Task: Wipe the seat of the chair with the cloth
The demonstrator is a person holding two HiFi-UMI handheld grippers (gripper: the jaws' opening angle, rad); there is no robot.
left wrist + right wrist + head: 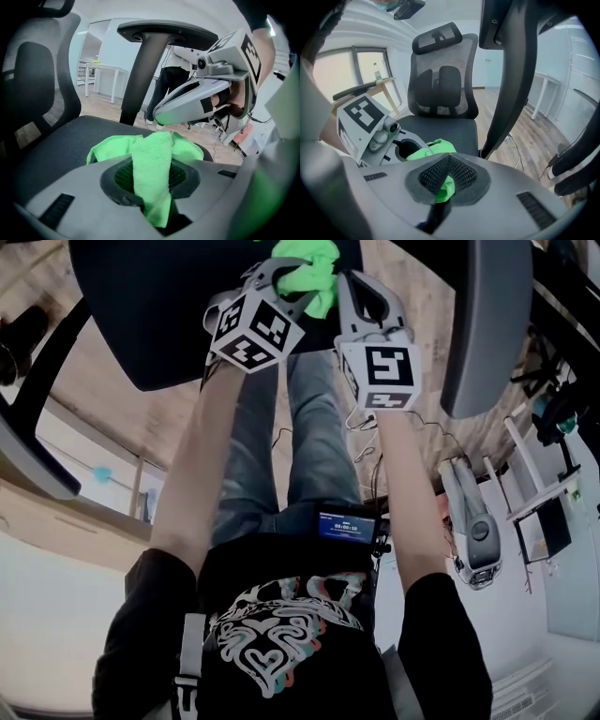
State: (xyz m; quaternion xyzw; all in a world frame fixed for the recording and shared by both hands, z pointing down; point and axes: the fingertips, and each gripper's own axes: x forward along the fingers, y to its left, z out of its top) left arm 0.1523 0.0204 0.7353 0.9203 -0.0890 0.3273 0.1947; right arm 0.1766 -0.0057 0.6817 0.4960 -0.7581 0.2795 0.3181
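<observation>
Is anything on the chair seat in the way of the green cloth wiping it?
Nothing visible. The left gripper and right gripper are both shut on the cloth, and the seat beside it looks bare.

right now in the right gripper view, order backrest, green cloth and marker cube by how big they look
1. chair backrest
2. left gripper's marker cube
3. green cloth, partly hidden behind the jaws

Cloth (152, 164): bright green microfibre, fluffy nap, matt.
Chair seat (70, 140): dark woven fabric, fine matt weave.
Backrest (443, 84): black open mesh.
Armrest (164, 32): smooth black plastic, dull sheen.
Left gripper (152, 180), right gripper (447, 176): grey matt plastic shells; pads (433, 172) black, grid-textured.
Floor (525, 136): pale wood-look planks, satin.
</observation>
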